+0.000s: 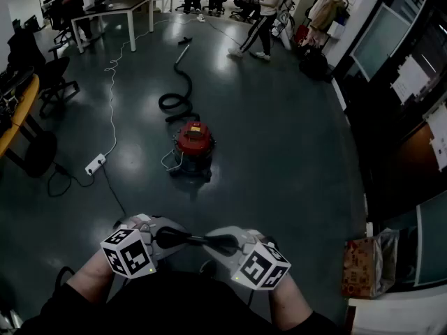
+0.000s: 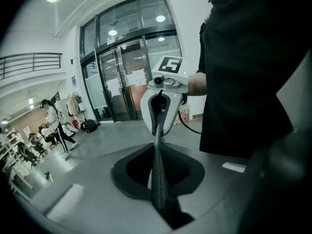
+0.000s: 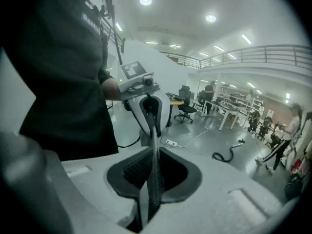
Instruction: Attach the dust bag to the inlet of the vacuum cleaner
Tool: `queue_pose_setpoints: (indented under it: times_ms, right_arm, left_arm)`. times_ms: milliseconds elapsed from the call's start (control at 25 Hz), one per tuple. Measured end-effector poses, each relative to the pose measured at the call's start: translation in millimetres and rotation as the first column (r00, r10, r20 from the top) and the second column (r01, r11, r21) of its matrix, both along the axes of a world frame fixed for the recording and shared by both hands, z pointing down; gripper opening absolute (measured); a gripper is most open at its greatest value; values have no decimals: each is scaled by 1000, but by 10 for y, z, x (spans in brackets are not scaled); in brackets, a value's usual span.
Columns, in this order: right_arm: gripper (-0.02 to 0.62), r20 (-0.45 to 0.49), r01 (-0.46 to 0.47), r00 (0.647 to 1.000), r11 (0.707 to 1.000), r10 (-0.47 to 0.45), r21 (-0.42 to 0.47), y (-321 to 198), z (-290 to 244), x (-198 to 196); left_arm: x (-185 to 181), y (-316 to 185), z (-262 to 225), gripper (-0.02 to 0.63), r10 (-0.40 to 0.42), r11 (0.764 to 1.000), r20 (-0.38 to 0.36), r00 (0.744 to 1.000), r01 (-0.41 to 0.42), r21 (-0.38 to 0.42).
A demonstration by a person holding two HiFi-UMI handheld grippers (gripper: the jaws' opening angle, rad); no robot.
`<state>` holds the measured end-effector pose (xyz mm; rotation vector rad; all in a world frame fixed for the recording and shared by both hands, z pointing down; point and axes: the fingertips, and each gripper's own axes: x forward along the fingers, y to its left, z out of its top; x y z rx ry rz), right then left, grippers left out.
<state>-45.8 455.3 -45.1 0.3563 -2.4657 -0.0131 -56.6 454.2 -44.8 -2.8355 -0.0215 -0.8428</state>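
The red vacuum cleaner (image 1: 194,145) stands on the floor well ahead of me, and its black hose (image 1: 178,96) curls away behind it. Close to my body the two grippers face each other. Between them stretches a thin, dark, mesh-textured piece (image 1: 195,240), apparently the dust bag seen edge-on. My left gripper (image 1: 171,238) is shut on one end and my right gripper (image 1: 220,243) on the other. In the left gripper view the dark strip (image 2: 158,169) runs from my left gripper (image 2: 163,199) to the right one (image 2: 163,101). The right gripper view shows the strip (image 3: 153,174) the other way round.
A white power strip (image 1: 96,163) and its cable lie on the floor left of the vacuum cleaner. A cardboard box (image 1: 367,264) sits at the right by a wall. Desks and chairs (image 1: 112,9) stand at the far left, and a person (image 1: 265,16) walks at the back.
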Motion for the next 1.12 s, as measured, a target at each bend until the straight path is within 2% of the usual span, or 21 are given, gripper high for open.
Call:
queue_pose_setpoints:
  times_ms: [640,880,1120]
  right_arm:
    - [49,17,7,1000,1000,-7,-19,-65,77,86]
    - [44,27,30,999,999,-31,20,-125,132,305]
    - [43,42,60,997,998,-60,21,-250,224,556]
  left_arm:
    - [84,-59,78,29,-22,1000,11,1000,23,-5]
    - [304,-115,131,29,-54,999,32,998,53,11]
    - [555,-245,217,31,-88,996,59,994,87,24]
